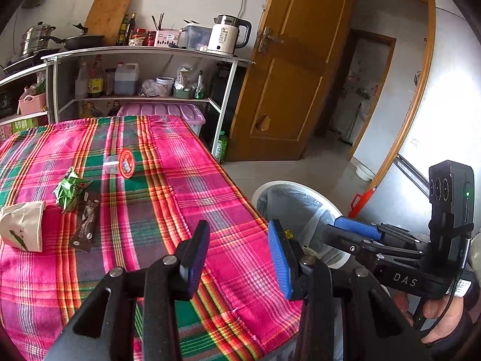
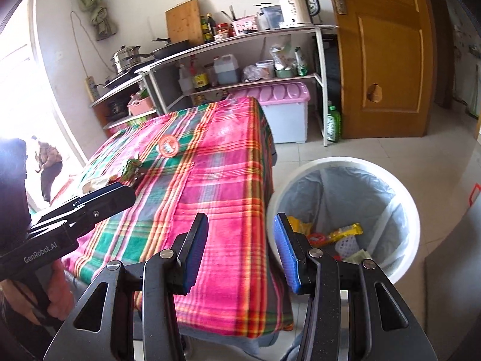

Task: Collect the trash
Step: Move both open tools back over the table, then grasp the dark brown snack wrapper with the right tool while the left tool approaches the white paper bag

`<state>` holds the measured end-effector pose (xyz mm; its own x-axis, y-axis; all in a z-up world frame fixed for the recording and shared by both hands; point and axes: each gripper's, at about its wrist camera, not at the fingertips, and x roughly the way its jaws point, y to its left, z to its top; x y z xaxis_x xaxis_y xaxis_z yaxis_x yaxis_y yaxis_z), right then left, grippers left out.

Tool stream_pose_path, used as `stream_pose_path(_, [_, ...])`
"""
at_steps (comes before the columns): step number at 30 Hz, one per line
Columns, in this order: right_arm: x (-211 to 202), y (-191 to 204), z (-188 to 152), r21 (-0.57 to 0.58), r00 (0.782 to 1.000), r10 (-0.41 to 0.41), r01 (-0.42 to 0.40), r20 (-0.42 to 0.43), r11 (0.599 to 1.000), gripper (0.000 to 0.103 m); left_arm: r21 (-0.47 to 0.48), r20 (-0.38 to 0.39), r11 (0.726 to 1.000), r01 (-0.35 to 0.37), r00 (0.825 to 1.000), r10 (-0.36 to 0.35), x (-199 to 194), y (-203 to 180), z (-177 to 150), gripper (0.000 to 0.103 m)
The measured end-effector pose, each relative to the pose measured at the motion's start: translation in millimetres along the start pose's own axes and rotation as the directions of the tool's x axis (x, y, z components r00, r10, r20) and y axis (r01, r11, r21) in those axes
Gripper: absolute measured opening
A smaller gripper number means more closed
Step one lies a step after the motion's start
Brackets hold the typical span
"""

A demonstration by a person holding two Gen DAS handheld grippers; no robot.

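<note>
Lettering: right gripper (image 1: 357, 228) "DAS" | left gripper (image 2: 126, 191) "GenRobot.AI"

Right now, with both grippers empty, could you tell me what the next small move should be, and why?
Probably reach the left gripper toward the brown wrapper: its jaws are open and empty, trash remains on the tablecloth, and the bin stands ready beside the table.

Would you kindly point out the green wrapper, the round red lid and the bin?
green wrapper (image 1: 70, 192), left wrist view, crumpled middle
round red lid (image 1: 127, 163), left wrist view, label centre
bin (image 2: 416, 210), right wrist view, white rim
</note>
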<state>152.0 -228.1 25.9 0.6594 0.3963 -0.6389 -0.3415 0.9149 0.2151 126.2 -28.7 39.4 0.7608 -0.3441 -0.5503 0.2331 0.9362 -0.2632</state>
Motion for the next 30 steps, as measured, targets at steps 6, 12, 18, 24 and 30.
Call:
stream_pose_path(6, [9, 20, 0, -0.03, 0.999, 0.034, -0.034, -0.013, 0.999, 0.046, -0.029, 0.012, 0.998, -0.049, 0.999, 0.049, -11, 23, -6, 0.047])
stream_pose_path(12, [20, 34, 6, -0.053, 0.998, 0.055, -0.056, -0.024, 0.997, 0.047, -0.069, 0.021, 0.993, -0.099, 0.995, 0.101, -21, 47, -10, 0.049])
stream_pose_path(18, [32, 50, 8, -0.079, 0.996, 0.078, -0.081, -0.041, 0.994, 0.049, -0.108, 0.029, 0.983, -0.147, 0.988, 0.151, -30, 74, -13, 0.054])
stream_pose_path(24, [45, 65, 12, -0.102, 0.994, 0.094, -0.099, -0.057, 0.99, 0.049, -0.147, 0.04, 0.969, -0.198, 0.978, 0.206, -41, 104, -14, 0.055])
stream_pose_path(30, [60, 84, 17, -0.126, 0.991, 0.11, -0.119, -0.074, 0.985, 0.049, -0.184, 0.056, 0.949, -0.256, 0.961, 0.271, -53, 137, -13, 0.057])
